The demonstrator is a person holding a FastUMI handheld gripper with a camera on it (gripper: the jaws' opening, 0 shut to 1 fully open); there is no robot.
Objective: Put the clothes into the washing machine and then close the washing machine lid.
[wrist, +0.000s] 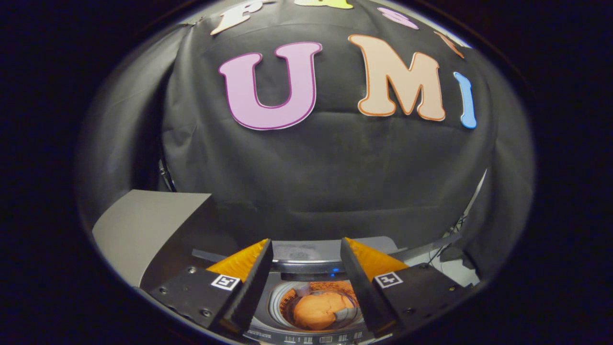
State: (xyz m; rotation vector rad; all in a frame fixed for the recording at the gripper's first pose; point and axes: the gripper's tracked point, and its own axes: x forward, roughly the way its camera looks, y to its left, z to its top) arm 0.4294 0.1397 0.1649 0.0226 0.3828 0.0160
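Spread wide and holding nothing, the gripper [306, 268] hangs above the washing machine [306, 261], whose open drum between the fingers [249, 282] holds the orange clothes [318, 309], while its raised lid [139, 230] stands leftward, partly hidden by them

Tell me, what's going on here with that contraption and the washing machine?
A person is holding a two-finger gripper above a top-loading washing machine. Its fingers are spread apart and hold nothing. Seen between them, an orange piece of clothing already lies down in the drum. The grey lid stands open off to one side, so the loading looks done and closing the lid is what remains.
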